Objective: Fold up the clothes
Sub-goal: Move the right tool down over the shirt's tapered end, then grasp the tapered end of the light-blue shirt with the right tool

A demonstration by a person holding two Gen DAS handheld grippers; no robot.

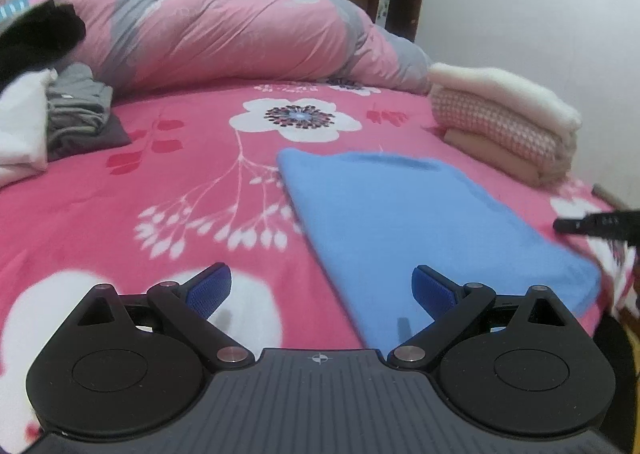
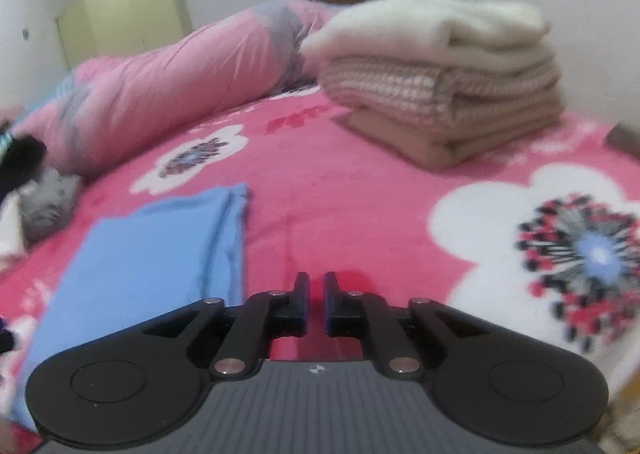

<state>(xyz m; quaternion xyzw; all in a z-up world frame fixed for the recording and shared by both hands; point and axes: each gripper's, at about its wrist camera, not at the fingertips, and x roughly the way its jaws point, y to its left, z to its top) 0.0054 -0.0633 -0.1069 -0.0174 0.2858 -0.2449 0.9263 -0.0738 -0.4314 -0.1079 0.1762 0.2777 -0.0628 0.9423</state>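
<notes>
A folded light-blue garment [image 1: 420, 213] lies flat on the pink flowered bed sheet [image 1: 120, 193]. My left gripper [image 1: 320, 272] hovers over the garment's near left edge, jaws wide open and nothing between the blue pads [image 1: 210, 290]. In the right wrist view the same blue garment [image 2: 160, 254] lies to the left of my right gripper [image 2: 316, 282]. That gripper's black fingers stand a narrow gap apart over bare sheet [image 2: 360, 193], empty. A black gripper tip [image 1: 592, 223] pokes in at the right edge of the left wrist view.
A stack of folded clothes [image 1: 508, 117] [image 2: 440, 85], cream on top, sits at the bed's far right. Folded grey clothes [image 1: 76, 109], a white cloth [image 1: 20, 125] and a black garment [image 1: 36, 33] lie far left. A rolled pink duvet [image 1: 240, 37] lines the back.
</notes>
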